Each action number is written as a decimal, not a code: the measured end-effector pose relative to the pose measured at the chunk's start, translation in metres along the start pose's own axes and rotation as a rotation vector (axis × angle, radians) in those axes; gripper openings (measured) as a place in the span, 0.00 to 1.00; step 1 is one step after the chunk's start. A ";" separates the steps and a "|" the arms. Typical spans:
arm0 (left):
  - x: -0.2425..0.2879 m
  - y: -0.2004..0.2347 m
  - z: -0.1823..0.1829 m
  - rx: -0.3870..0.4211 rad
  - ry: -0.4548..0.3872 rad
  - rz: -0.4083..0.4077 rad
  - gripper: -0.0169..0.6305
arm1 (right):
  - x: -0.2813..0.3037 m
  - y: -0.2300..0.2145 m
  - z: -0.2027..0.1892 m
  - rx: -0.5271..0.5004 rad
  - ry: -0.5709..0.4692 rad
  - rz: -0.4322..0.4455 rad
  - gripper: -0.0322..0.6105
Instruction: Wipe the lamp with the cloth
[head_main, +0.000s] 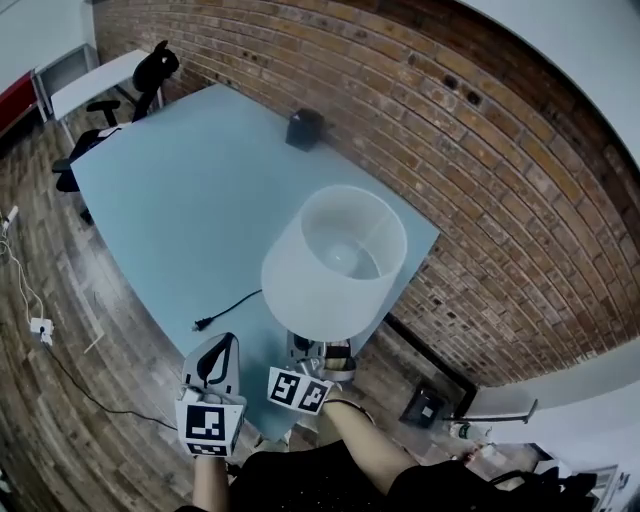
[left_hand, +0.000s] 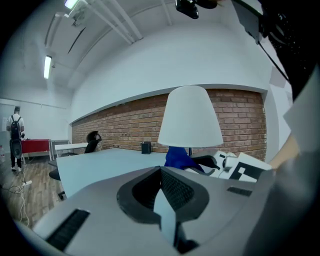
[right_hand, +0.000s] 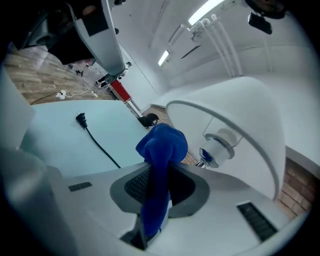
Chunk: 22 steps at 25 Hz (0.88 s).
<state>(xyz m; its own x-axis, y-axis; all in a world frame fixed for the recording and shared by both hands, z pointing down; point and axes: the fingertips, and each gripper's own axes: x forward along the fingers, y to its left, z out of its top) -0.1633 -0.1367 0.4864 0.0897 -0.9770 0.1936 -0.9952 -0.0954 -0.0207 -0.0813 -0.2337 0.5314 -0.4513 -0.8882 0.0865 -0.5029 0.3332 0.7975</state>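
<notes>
Right gripper (right_hand: 157, 186) clamped on blue cloth (right_hand: 163, 145) under lamp (head_main: 335, 262) shade; left gripper (left_hand: 163, 194) jaws together, empty, beside bench (head_main: 180, 190)

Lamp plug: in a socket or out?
Out. The plug lies loose on the table, its cord trailing back toward the lamp.

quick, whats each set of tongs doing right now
Left tongs: closed, nothing between them.
Right tongs: closed on the blue cloth.
</notes>
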 end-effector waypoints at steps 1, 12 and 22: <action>0.001 0.001 -0.001 0.000 0.005 0.004 0.04 | 0.006 0.002 -0.001 0.002 0.005 0.004 0.15; 0.012 0.012 -0.016 -0.015 0.048 0.022 0.04 | -0.032 0.088 -0.018 0.162 0.038 0.531 0.15; 0.033 -0.011 -0.012 0.028 0.081 -0.032 0.04 | -0.035 -0.045 -0.051 0.403 -0.057 0.271 0.15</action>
<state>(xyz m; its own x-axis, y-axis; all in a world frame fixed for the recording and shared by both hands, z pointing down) -0.1503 -0.1655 0.5043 0.1166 -0.9549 0.2732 -0.9904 -0.1324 -0.0402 -0.0054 -0.2339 0.5230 -0.6392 -0.7378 0.2170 -0.6021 0.6556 0.4556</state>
